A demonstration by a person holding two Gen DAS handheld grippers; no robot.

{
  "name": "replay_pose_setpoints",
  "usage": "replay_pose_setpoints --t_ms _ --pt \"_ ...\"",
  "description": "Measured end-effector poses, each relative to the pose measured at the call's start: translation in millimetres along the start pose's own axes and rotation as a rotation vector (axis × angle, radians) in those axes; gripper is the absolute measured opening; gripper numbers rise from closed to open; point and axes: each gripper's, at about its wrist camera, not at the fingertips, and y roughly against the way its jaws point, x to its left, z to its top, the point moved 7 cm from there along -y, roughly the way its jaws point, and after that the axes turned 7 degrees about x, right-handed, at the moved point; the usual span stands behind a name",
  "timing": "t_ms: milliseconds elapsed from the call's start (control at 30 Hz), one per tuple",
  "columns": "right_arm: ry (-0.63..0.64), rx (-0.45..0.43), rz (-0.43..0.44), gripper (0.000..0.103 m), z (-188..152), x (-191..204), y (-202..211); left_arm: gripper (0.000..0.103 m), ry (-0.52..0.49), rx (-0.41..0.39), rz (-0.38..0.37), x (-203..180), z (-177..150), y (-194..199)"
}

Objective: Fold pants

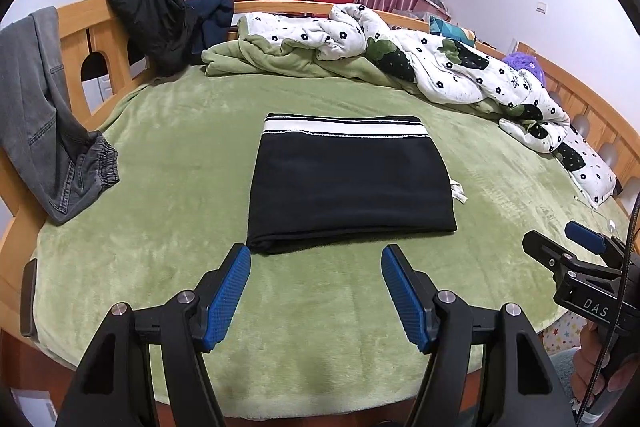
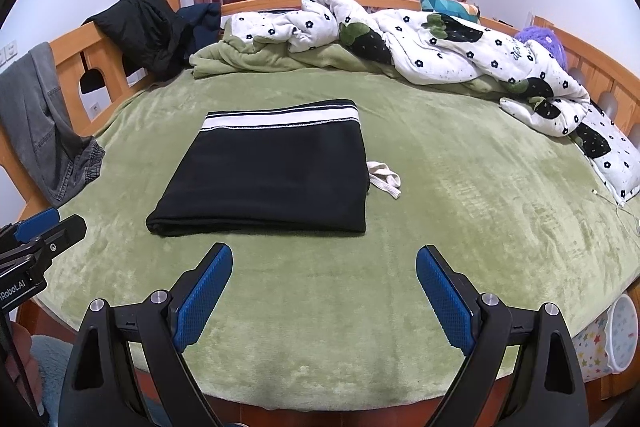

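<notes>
Black pants (image 1: 348, 187) with a white-striped waistband lie folded into a flat rectangle in the middle of the green bed cover (image 1: 160, 187); they also show in the right wrist view (image 2: 272, 175). A white drawstring (image 2: 384, 181) sticks out at their right edge. My left gripper (image 1: 316, 259) is open and empty, just in front of the pants' near edge. My right gripper (image 2: 324, 259) is open and empty, in front of the pants' near right corner. The right gripper also shows at the right of the left wrist view (image 1: 576, 247).
A rumpled floral quilt (image 1: 440, 63) lies along the back and right of the bed. Grey jeans (image 1: 44, 115) and a black jacket (image 1: 156, 19) hang on the wooden bed frame (image 1: 80, 23) at left. A white cable (image 2: 616, 203) lies at the right edge.
</notes>
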Motion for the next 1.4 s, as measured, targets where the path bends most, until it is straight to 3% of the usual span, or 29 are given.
replay_pose_setpoints --t_ms 1400 --pt "-0.007 -0.001 -0.007 0.092 0.4 -7.1 -0.8 0.066 0.001 -0.003 0.008 12.7 1.0 2.2"
